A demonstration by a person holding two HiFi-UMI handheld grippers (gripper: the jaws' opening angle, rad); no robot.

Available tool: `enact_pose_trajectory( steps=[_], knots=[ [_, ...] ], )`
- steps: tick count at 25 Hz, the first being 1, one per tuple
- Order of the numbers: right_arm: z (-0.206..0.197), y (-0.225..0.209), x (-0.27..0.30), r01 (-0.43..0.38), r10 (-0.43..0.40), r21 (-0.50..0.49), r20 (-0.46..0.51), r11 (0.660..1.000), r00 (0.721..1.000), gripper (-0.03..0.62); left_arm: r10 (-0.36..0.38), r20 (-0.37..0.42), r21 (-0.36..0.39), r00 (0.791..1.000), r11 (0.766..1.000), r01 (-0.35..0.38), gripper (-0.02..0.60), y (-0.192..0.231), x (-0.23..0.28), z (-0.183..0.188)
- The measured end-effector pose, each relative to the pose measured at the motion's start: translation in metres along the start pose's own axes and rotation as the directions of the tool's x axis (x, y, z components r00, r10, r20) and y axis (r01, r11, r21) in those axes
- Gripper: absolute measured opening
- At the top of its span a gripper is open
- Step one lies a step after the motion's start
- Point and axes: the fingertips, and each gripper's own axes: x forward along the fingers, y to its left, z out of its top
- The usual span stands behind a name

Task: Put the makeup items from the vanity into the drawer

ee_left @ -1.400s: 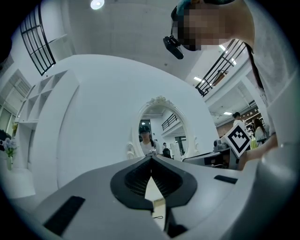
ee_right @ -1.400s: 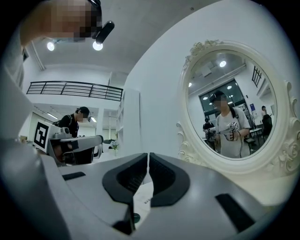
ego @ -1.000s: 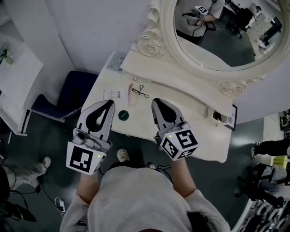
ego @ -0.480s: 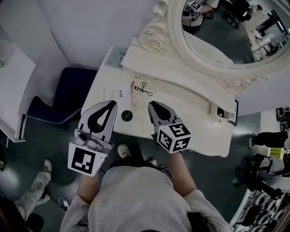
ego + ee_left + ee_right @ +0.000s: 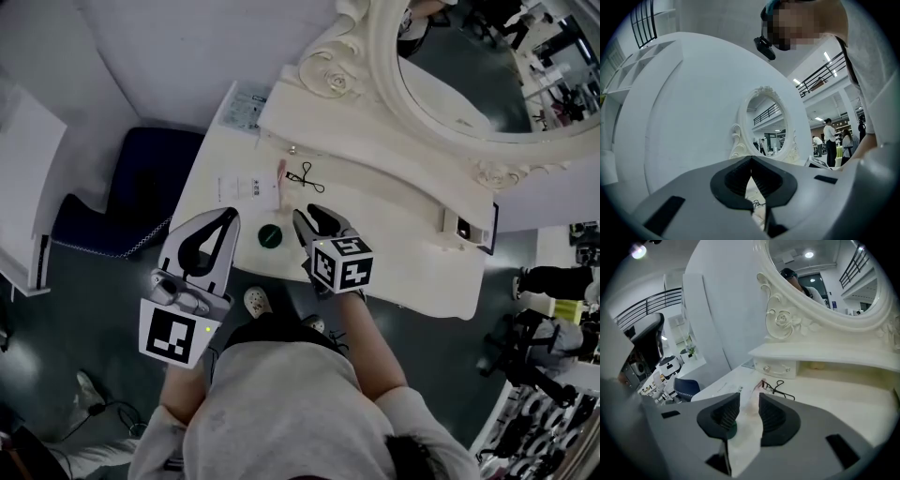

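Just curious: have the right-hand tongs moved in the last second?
Yes: the right tongs came closer to the green pot and have just been opening, nothing between them.

Left gripper (image 5: 228, 220): held level, jaws together, nothing between them.
Right gripper (image 5: 310, 217): tilted downward, jaws partly apart and just been opening, nothing between them.
Both forearms: extended forward from the torso.

Head view: white vanity (image 5: 412, 262) sat centre, its carved oval mirror (image 5: 469, 75) at 1 o'clock. White wall (image 5: 159, 56) ran from 10 to 12 o'clock. Navy chair (image 5: 141, 202) stood at 9 o'clock on dark grey floor (image 5: 84, 319). Right gripper view: ceiling lamp (image 5: 638, 250) glowed at 10 o'clock.
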Motion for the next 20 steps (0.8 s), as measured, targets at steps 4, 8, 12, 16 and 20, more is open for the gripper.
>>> enact_pose_trajectory(
  steps=[4,8,12,16,20],
  knots=[
    [-0.012,-0.003,0.016,0.018,-0.016,0.024,-0.047,1.000,0.999,0.145,0.003,0.001,-0.003,1.000,1.000,-0.003,0.015,0.005,-0.001,-0.004],
    [-0.022,-0.009,0.030,0.044,-0.040,0.053,-0.082,0.998,0.996,0.185,0.014,0.002,-0.011,1.000,1.000,-0.014,0.014,0.010,-0.002,-0.008],
    [-0.030,-0.012,0.043,0.076,-0.068,0.069,-0.110,0.995,0.992,0.213,0.026,-0.007,-0.016,1.000,1.000,-0.026,0.015,0.017,-0.006,-0.012],
    [-0.035,-0.013,0.052,0.095,-0.085,0.069,-0.136,0.993,0.987,0.218,0.038,-0.012,-0.019,0.999,0.999,-0.038,0.015,0.024,-0.009,-0.015],
    [-0.041,-0.014,0.058,0.108,-0.096,0.068,-0.157,0.992,0.983,0.218,0.047,-0.015,-0.020,0.999,0.999,-0.048,0.015,0.028,-0.012,-0.017]
  ],
)
